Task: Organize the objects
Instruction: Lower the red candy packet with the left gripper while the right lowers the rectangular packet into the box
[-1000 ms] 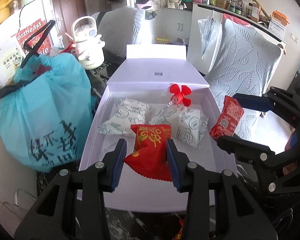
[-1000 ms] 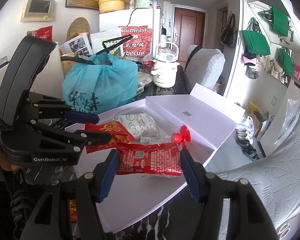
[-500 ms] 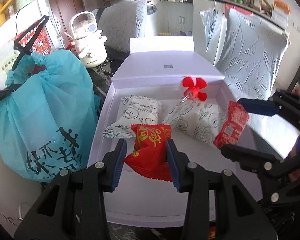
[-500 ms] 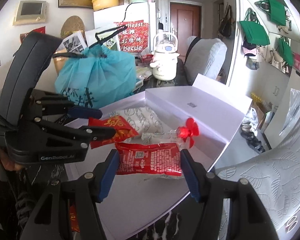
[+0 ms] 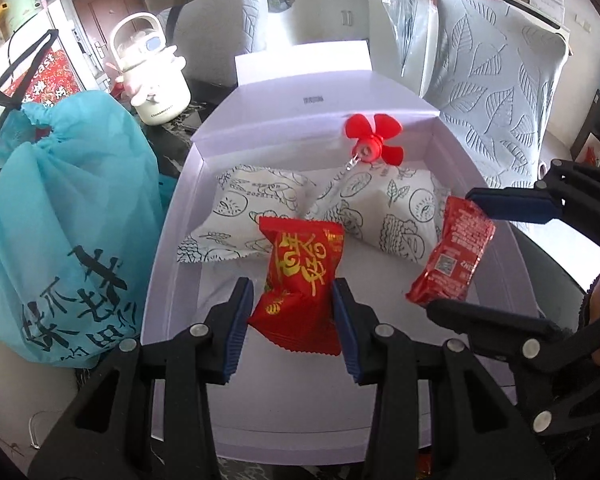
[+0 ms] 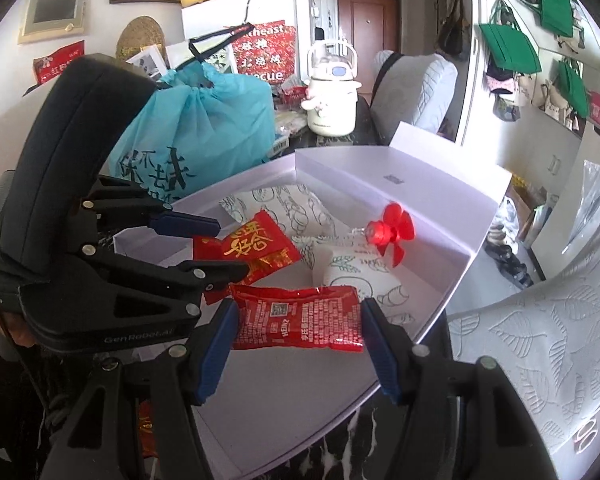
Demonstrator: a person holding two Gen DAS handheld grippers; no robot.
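Note:
An open white box (image 5: 172, 248) (image 6: 440, 200) lies on the dark table. Two white printed packets (image 5: 252, 216) (image 6: 360, 276) and a small red fan (image 5: 374, 140) (image 6: 392, 232) rest at its far end. My left gripper (image 5: 294, 316) (image 6: 228, 248) is shut on a red packet with gold characters (image 5: 304, 276) (image 6: 252, 244), held just above the box floor. To its right, my right gripper (image 6: 296, 316) (image 5: 456, 252) is shut on a red sachet with small print (image 6: 300, 316) (image 5: 452, 256), also over the box.
A teal drawstring bag (image 5: 52, 240) (image 6: 196, 136) stands left of the box. A white kettle (image 5: 152, 76) (image 6: 332, 92) sits behind it. Leaf-patterned chairs (image 5: 500, 96) stand to the right, past the table edge. Another red wrapper (image 6: 146, 428) lies below the box's near edge.
Both grippers have sunk toward the box floor with their packets still held. The box and its contents look closer in both views.

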